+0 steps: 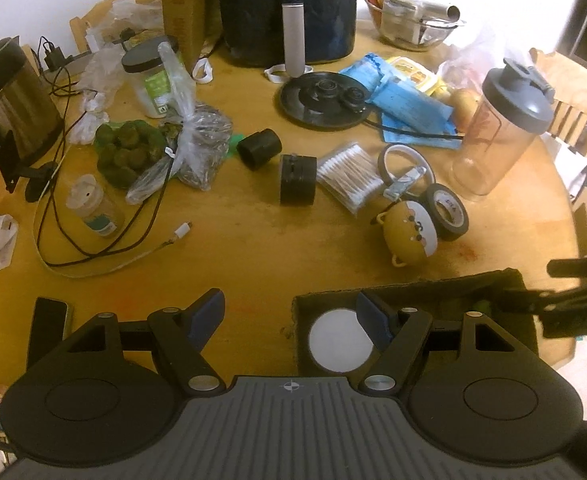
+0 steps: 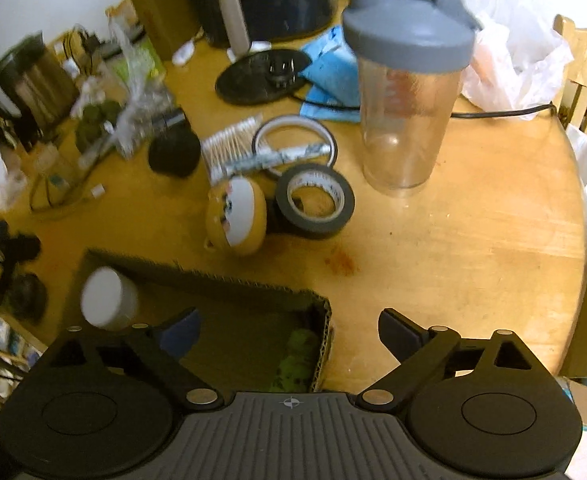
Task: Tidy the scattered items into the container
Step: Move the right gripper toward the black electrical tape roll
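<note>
Above the cardboard box [image 2: 213,280], both grippers, left [image 1: 291,322] and right [image 2: 289,334], hang wide open, empty; white-lidded jar [image 2: 107,300] already inside. Next probably: black tape roll [image 2: 315,200] just beyond the box.

This is a home dining or kitchen area. A round wooden table [image 1: 253,248] is crowded with household things: an air fryer [image 1: 289,8] at twelve o'clock, a steel kettle [image 1: 9,96] at nine, and a shaker bottle [image 1: 497,128] with wooden chairs [image 1: 573,96] behind at two.
</note>
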`<act>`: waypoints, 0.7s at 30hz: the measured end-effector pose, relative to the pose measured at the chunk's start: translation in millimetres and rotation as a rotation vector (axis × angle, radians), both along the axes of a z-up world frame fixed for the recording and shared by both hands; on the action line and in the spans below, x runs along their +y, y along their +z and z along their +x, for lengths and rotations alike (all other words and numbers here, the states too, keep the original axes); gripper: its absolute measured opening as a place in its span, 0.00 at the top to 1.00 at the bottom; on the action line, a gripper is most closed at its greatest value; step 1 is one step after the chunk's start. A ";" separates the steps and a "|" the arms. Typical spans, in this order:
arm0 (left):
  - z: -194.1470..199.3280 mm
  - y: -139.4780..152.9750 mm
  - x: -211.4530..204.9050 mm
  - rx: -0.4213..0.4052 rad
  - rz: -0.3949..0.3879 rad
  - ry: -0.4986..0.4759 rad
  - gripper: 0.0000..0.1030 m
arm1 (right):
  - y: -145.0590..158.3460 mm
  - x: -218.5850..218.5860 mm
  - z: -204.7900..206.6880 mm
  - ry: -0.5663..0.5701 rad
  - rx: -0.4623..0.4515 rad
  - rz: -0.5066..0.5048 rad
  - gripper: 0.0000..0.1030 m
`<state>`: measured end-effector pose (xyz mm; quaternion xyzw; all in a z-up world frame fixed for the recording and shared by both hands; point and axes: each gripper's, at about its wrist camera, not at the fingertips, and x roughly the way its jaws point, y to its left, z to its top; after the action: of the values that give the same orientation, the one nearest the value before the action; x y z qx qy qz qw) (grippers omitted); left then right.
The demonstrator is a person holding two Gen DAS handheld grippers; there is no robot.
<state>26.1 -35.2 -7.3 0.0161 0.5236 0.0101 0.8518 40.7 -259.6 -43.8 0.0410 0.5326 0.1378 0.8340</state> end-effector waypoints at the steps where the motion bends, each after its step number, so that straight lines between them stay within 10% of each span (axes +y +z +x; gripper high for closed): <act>1: 0.8 0.1 0.2 0.002 -0.005 -0.002 0.30 | 3.5 -1.3 0.7 -0.003 -0.006 0.006 0.03; 21: 7.7 -5.6 13.4 -0.010 -0.143 0.003 0.09 | 6.9 -19.7 36.0 -0.048 -0.096 -0.001 0.00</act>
<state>33.7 -21.9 -12.9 -0.0459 0.5187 -0.0260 0.8533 76.7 -279.3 -36.9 0.0467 0.4908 0.1195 0.8618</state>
